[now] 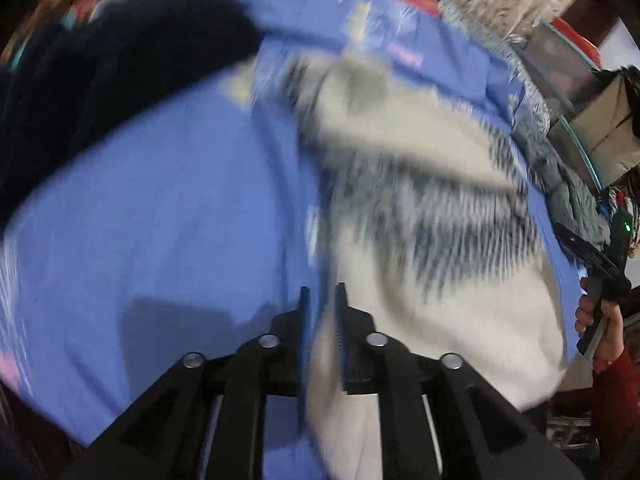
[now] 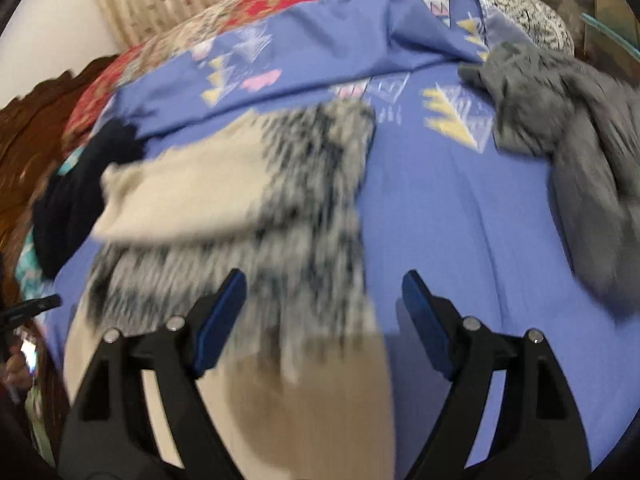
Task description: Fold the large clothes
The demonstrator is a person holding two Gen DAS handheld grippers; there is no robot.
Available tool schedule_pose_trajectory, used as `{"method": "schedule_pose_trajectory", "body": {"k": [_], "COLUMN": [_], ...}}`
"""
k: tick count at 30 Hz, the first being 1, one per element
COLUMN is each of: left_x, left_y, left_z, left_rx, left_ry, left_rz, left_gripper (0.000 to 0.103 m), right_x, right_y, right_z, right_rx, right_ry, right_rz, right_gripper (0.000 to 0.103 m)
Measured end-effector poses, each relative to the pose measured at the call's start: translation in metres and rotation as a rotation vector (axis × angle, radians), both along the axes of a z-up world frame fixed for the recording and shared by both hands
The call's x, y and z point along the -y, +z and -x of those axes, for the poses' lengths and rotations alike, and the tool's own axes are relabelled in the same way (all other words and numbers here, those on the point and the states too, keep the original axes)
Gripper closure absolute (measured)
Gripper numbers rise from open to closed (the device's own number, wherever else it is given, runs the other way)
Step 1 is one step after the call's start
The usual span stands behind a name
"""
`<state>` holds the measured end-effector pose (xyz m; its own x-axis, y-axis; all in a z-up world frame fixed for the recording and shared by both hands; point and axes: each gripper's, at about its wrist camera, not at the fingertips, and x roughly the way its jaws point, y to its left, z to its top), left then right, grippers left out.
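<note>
Jaws nearly closed on the left gripper [image 1: 322, 300], seemingly pinching the cream knit sweater with a black-flecked band [image 1: 420, 216] lying on the blue patterned bedsheet [image 1: 160, 208], and spread empty on the right gripper [image 2: 324, 296], risk a one-sided, skewed fold or snagging the sheet.

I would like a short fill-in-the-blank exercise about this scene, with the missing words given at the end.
1. The cream sweater with dark pattern lies on a bedsheet whose colour is ____.
2. The right gripper has its jaws ____.
3. In the right wrist view, the fluffy garment right of the sweater is coloured ____.
4. The left gripper has its jaws nearly ____.

Missing words: blue; open; grey; shut
</note>
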<state>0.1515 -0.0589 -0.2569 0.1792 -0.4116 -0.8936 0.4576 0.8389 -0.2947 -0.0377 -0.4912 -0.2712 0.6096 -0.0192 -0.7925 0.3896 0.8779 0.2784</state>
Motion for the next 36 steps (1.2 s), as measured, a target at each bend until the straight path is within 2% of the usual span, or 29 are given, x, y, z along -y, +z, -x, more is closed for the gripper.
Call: {"method": "schedule_pose_trajectory", "body": {"k": [3,6,11,15,20,27,28,29,30,32,33,35,36], "left_x": [-0.021,-0.028,-0.024,-0.016,-0.016,0.001,0.001,0.002,0.000,-0.012,-0.022,-0.039,-0.051], "left_y": [-0.022,-0.034,-0.037,-0.029,-0.026,-0.039,-0.041,-0.040,-0.037,-0.022,-0.004,0.032,0.052], "left_z": [0.029,0.050,0.074,0.088,0.095,0.106,0.107,0.108,0.111,0.115,0.120,0.132,0.139], "left_rx": [-0.081,-0.122,-0.093,-0.057,-0.052,-0.028,-0.034,-0.041,-0.073,-0.168,-0.182,-0.091,-0.025], "left_ry": [0.029,0.050,0.026,0.001,-0.011,-0.043,-0.044,-0.050,-0.062,-0.052,-0.062,-0.078,-0.079], "left_rz": [0.025,0.066,0.043,0.020,0.017,-0.080,-0.088,-0.088,-0.069,0.060,0.146,0.200,0.198], "left_gripper": [0.059,0.054,0.045,0.041,0.030,0.029,0.038,0.060,0.067,0.074,0.074,0.075,0.075], "right_x": [-0.017,-0.029,-0.038,-0.049,-0.059,-0.060,-0.058,-0.057,-0.056,-0.054,-0.054,-0.055,-0.055], "right_y": [-0.011,-0.023,-0.035,-0.038,-0.046,-0.050,-0.050,-0.049,-0.049,-0.048,-0.048,-0.047,-0.047], "right_z": [0.046,0.084,0.122,0.136,0.147,0.155,0.156,0.156,0.156,0.156,0.156,0.157,0.157], "right_rx": [-0.019,-0.047,-0.054,-0.052,-0.056,-0.046,-0.042,-0.039,-0.039,-0.041,-0.040,-0.039,-0.041], "right_ry": [0.020,-0.002,-0.051,-0.045,-0.044,-0.070,-0.076,-0.077,-0.079,-0.077,-0.076,-0.071,-0.068], "right_rz": [-0.038,-0.087,-0.162,-0.166,-0.170,-0.167,-0.168,-0.170,-0.170,-0.168,-0.168,-0.164,-0.162], "right_gripper": [0.025,0.025,0.025,0.025,0.025,0.025,0.025,0.025,0.025,0.025,0.025,0.025,0.025]}}
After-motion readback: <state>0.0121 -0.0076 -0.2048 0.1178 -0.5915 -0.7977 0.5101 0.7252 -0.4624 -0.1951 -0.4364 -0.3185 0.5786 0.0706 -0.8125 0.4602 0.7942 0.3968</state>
